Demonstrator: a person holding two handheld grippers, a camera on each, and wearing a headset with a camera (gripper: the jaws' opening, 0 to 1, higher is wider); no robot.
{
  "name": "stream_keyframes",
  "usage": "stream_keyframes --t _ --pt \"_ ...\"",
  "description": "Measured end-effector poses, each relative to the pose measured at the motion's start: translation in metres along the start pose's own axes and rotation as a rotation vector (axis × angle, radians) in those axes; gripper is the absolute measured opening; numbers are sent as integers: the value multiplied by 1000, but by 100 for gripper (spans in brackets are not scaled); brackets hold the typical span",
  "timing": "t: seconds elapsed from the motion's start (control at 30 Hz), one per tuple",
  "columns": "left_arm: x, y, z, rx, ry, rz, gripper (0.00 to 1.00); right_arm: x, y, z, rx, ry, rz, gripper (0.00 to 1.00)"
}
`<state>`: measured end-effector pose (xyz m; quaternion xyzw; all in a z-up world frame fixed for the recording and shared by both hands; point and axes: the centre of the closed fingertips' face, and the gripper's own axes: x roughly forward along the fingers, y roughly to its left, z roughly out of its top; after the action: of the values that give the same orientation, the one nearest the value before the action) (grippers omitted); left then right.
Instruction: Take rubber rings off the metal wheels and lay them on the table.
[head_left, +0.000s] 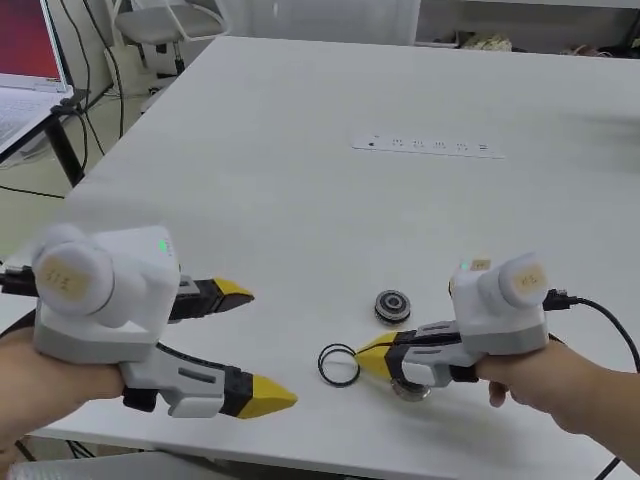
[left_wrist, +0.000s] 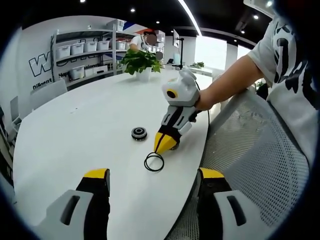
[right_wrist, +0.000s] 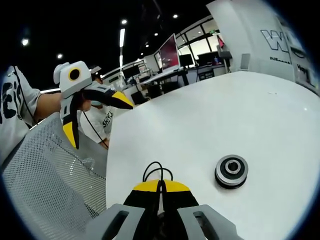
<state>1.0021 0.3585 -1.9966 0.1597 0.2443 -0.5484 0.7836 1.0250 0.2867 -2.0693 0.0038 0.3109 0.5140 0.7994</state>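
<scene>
A black rubber ring (head_left: 338, 364) lies flat near the table's front edge. My right gripper (head_left: 362, 352) is shut, its yellow tips pinching the ring's (right_wrist: 157, 172) near edge. The left gripper view shows the same ring (left_wrist: 154, 162) below the right gripper (left_wrist: 164, 144). A metal wheel (head_left: 392, 306) with a dark band stands free just beyond, also in the left gripper view (left_wrist: 139, 133) and the right gripper view (right_wrist: 231, 171). A second metal piece (head_left: 408, 389) sits partly hidden under the right gripper. My left gripper (head_left: 255, 345) is open and empty, left of the ring.
A flush power strip (head_left: 428, 146) is set into the white table (head_left: 300, 180) farther back. A mesh chair (left_wrist: 250, 150) stands at the table's near edge. A potted plant (left_wrist: 139, 62) and a person are at the far end.
</scene>
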Motion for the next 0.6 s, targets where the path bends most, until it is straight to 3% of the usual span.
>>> stream_keyframes --t 0.6 --pt "2 -3 -3 -5 12 -7 68 1 -2 -4 -7 22 -13 0"
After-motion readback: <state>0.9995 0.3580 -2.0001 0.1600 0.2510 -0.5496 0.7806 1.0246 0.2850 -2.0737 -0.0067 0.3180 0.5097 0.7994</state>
